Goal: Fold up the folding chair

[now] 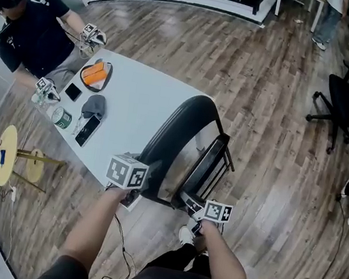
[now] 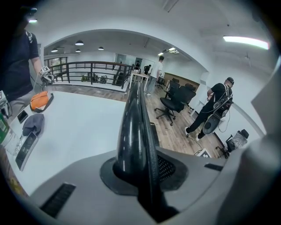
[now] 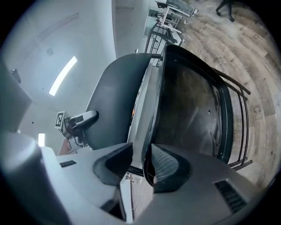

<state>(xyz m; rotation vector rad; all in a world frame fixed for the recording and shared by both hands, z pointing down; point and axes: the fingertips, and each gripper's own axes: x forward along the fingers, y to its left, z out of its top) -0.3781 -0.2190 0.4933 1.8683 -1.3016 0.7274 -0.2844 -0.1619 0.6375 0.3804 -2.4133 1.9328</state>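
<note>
Folding chair (image 1: 186, 127), just ahead of both tongs beside the desk (image 1: 135, 98). Left tongs (image 2: 139, 169) clamp the backrest (image 2: 134, 132) rim, which runs straight away from them. Right tongs (image 3: 139, 163) straddle the seat (image 3: 189, 101) edge, apparently unclamped.

From the head view, the marker cube (image 1: 127, 172) on the left gripper (image 1: 135, 192) hides its jaws at the folding chair's (image 1: 181, 136) backrest; the right gripper's (image 1: 194, 208) jaws are likewise covered. The chair's feet are lost beneath its seat. A bystander (image 1: 330, 19), far right, is cut off at the waist by the frame's edge. Flat dark items (image 1: 87, 131) on the table (image 1: 142, 92) are too small to name.
</note>
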